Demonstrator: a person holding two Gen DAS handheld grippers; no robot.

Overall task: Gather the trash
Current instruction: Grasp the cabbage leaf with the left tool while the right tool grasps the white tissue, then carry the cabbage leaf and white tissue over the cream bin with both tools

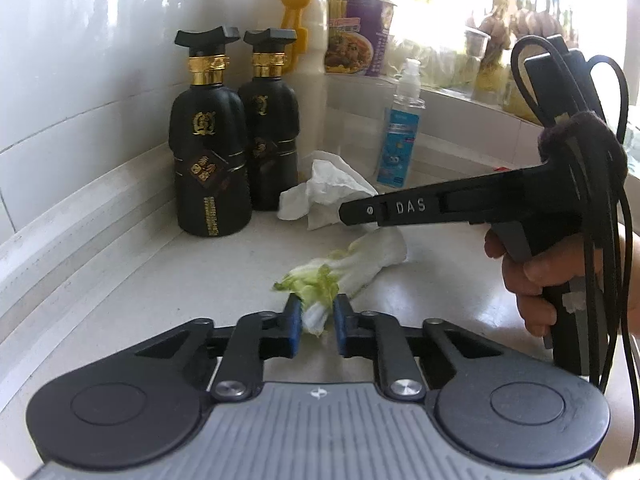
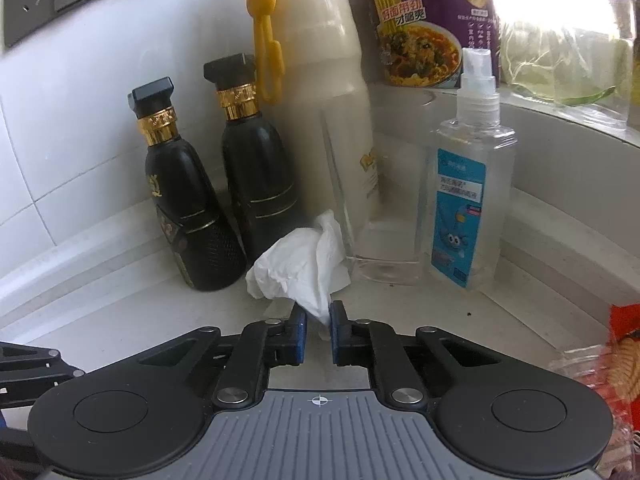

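Note:
A limp green-and-white cabbage leaf [image 1: 340, 272] lies on the white counter [image 1: 160, 280], and my left gripper [image 1: 316, 322] is shut on its near end, the blue pads pressing the stem. A crumpled white tissue [image 1: 324, 190] sits behind it in the left wrist view. The same tissue [image 2: 300, 264] shows in the right wrist view, where my right gripper [image 2: 318, 330] is shut on its lower corner. The right gripper's black body [image 1: 460, 204], held by a hand [image 1: 532, 280], reaches in from the right toward the tissue.
Two black bottles with gold collars [image 1: 208, 160] [image 2: 188, 208] stand against the tiled wall. A tall cream bottle [image 2: 316, 112], a clear spray bottle [image 2: 468, 188] and a purple noodle cup [image 2: 432, 20] stand behind. A red packet [image 2: 624, 344] lies at the right edge.

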